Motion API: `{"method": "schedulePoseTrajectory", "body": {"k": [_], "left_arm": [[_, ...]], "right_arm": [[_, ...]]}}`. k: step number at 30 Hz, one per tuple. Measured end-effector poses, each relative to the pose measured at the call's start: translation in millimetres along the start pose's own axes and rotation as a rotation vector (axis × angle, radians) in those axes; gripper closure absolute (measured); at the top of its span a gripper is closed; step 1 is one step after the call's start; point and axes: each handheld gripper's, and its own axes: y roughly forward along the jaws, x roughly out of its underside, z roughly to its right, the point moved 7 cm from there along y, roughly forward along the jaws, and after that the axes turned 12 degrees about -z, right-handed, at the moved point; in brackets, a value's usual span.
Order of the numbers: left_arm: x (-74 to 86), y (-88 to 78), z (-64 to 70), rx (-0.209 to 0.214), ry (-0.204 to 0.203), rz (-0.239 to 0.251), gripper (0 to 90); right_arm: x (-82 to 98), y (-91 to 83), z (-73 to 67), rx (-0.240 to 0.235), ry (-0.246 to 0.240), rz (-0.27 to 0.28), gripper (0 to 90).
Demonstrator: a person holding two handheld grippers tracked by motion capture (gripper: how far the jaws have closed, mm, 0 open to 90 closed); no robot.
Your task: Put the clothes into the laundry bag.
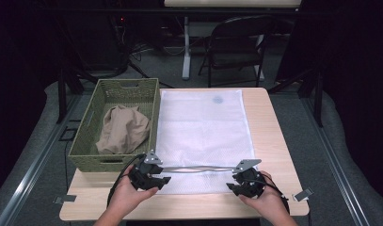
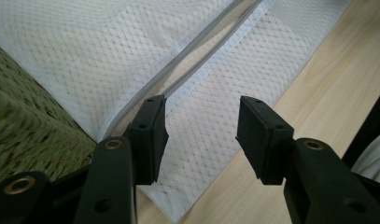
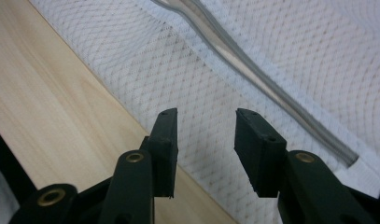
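mesh laundry bag [image 1: 202, 136]: white, flat on the tabletop, runs from the far edge to the near edge, middle of the table; zipper [image 1: 198, 169] runs across its near end, looks partly open, slit gapes in the left gripper view [image 2: 187, 70].
left gripper [image 1: 154, 181]: at the bag's near-left corner, jaws apart, nothing pinched; in its own view the mesh lies under the gap, one jaw by the zipper end.
right gripper [image 1: 245, 187]: at the bag's near-right corner, jaws apart, holding nothing; mesh below the gap, zipper [image 3: 253, 70] off to the side.
hands: left hand [image 1: 125, 197], right hand [image 1: 269, 203], both at the near edge.
progress: early, judged; bag laid out, opening not gripped, cloth not in the bag. Left: grab the zipper lips, spread, load.
wicker basket [image 1: 88, 123]: green, left edge of the table, touching the bag's left side.
cloth [image 1: 118, 129]: tan, crumpled, inside the basket.
obstacles: basket wall crowds the left gripper; otherwise none near.
background: folding chair [image 1: 236, 47] beyond the far edge.
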Motion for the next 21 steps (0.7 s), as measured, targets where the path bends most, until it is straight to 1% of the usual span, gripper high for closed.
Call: {"method": "schedulePoseTrajectory", "body": {"k": [1,2,3,4,5,6,7,8,9,10,11,13,15,16,17,18,19,21], "left_arm": [[0.0,0.0,0.0,0.0,0.0,0.0,52.1],[-0.6,-3.9,0.7,-0.008,-0.005,0.001,52.1],[-1.0,-6.9,1.8,-0.007,-0.015,0.007,51.8],[-0.8,-9.2,2.3,-0.003,-0.024,0.008,49.1],[-0.5,-10.8,2.7,-0.001,-0.03,0.007,48.6],[-0.2,-12.6,2.5,-0.004,-0.035,0.01,49.0],[0.5,-14.4,1.6,-0.008,-0.031,0.011,49.1],[1.2,-15.6,1.5,-0.006,-0.032,0.014,50.7],[1.8,-16.3,0.7,-0.013,-0.028,0.01,52.1],[2.7,-16.8,-0.1,-0.014,-0.039,0.011,52.3],[3.2,-17.2,-0.8,-0.015,-0.043,0.009,52.6],[4.8,-17.2,-0.7,0.005,-0.047,0.005,52.7],[6.1,-17.5,-1.0,0.007,-0.046,-0.002,52.7],[7.1,-18.1,-0.7,0.011,-0.047,-0.008,52.6],[7.1,-18.1,-0.7,0.011,-0.047,-0.008,52.5],[7.5,-18.8,-0.5,0.017,-0.05,-0.011,52.5],[8.0,-19.8,-0.5,0.029,-0.051,-0.019,52.3],[7.5,-21.6,-1.2,0.023,-0.065,-0.007,51.5]], "right_arm": [[0.0,0.0,0.0,0.0,0.0,0.0,60.1],[0.9,-1.0,-0.1,-0.004,0.01,-0.012,59.7],[1.4,-2.0,0.0,-0.001,0.034,-0.009,58.2],[2.0,-3.7,-0.2,0.0,0.066,-0.013,55.5],[2.0,-4.7,-0.2,-0.006,0.09,-0.012,53.1],[2.0,-5.4,-0.7,-0.019,0.107,-0.009,51.4],[1.9,-6.4,-0.5,-0.026,0.115,-0.003,50.1],[2.2,-7.2,0.5,-0.019,0.116,-0.001,49.9],[2.9,-8.5,2.3,-0.001,0.12,0.001,49.8],[3.3,-9.4,3.1,0.002,0.118,0.002,49.7],[3.9,-10.6,4.5,0.016,0.121,0.003,48.9],[4.6,-10.8,4.2,0.003,0.117,0.004,48.7],[5.3,-10.4,3.7,-0.001,0.113,-0.002,48.4],[4.2,-8.9,2.4,-0.003,0.116,-0.002,45.4],[4.2,-8.9,2.4,-0.003,0.116,-0.002,45.4],[3.7,-8.2,1.6,-0.001,0.12,0.003,45.1],[3.0,-7.5,0.0,-0.012,0.119,0.006,44.4],[2.6,-7.0,-1.3,-0.021,0.122,0.002,44.1]]}}
